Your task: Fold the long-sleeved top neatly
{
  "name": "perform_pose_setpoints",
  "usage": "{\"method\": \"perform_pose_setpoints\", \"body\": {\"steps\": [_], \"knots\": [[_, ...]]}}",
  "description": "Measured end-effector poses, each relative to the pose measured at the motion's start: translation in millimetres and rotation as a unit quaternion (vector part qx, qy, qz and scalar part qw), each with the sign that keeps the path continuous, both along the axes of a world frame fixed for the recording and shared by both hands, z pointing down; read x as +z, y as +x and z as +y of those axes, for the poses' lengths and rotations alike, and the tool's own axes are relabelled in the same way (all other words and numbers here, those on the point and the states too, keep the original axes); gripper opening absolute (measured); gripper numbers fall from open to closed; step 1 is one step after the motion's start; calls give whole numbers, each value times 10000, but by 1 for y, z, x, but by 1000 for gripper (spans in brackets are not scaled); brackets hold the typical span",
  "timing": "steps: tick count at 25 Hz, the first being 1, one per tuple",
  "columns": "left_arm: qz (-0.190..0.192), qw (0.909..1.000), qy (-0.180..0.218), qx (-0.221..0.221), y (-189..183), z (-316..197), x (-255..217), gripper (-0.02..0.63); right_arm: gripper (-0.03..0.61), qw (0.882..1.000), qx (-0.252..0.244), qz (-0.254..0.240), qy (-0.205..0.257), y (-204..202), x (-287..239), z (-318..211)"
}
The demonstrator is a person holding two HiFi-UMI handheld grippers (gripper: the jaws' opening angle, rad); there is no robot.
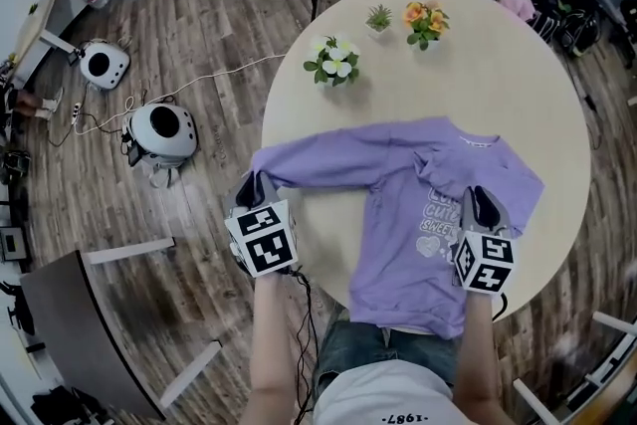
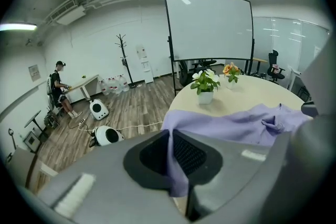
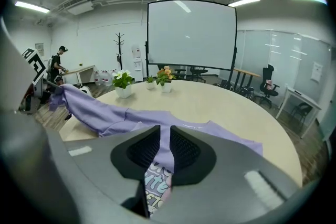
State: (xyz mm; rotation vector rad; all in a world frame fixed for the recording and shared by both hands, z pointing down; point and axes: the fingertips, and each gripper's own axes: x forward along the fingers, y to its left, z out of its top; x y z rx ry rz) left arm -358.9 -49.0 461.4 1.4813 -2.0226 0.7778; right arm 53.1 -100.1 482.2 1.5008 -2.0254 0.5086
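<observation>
While left gripper (image 1: 257, 182) jaws clench the top (image 1: 398, 224) by a cuff (image 2: 177, 170), right gripper (image 1: 481, 204) jaws pinch its front, potted flowers (image 1: 334, 63)

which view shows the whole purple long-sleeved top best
The head view: the purple long-sleeved top shows nearly whole on the round beige table, body, collar and stretched sleeve. The left gripper view shows mainly the sleeve held in its jaws; the right gripper view, a pinched fold and some print.

The long-sleeved top (image 1: 398, 214) is showing plain lilac, its chest carrying pale lettering and a pale heart. The round table (image 1: 518, 85) is showing cream, and the floor (image 1: 199, 25) is showing grey-brown wood grain. The left gripper (image 1: 261, 186) and right gripper (image 1: 478, 202) are showing grey, bearing black-and-white square markers and black ribbed pads (image 3: 184, 149).
</observation>
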Motion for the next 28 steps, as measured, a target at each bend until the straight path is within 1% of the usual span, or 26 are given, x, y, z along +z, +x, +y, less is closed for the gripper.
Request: {"method": "perform_pose_setpoints", "body": {"steps": [4,9,15,22,28], "knots": [[22,9996,224,183,6,-20,-26,21,86,9998,185,-61,27,10,-5,2],[106,9974,494,512,37,-45,-53,21,86,9989,449,-126,66,31,-9,5],[234,9921,739,990,90,-65,-77,21,86,9973,694,-187,133,59,-14,6],[282,9810,1030,1620,164,-85,-105,21,86,9953,908,-282,183,97,-20,8],[373,9715,1058,2090,230,-93,-114,21,86,9927,1140,-357,178,137,-23,16]]}}
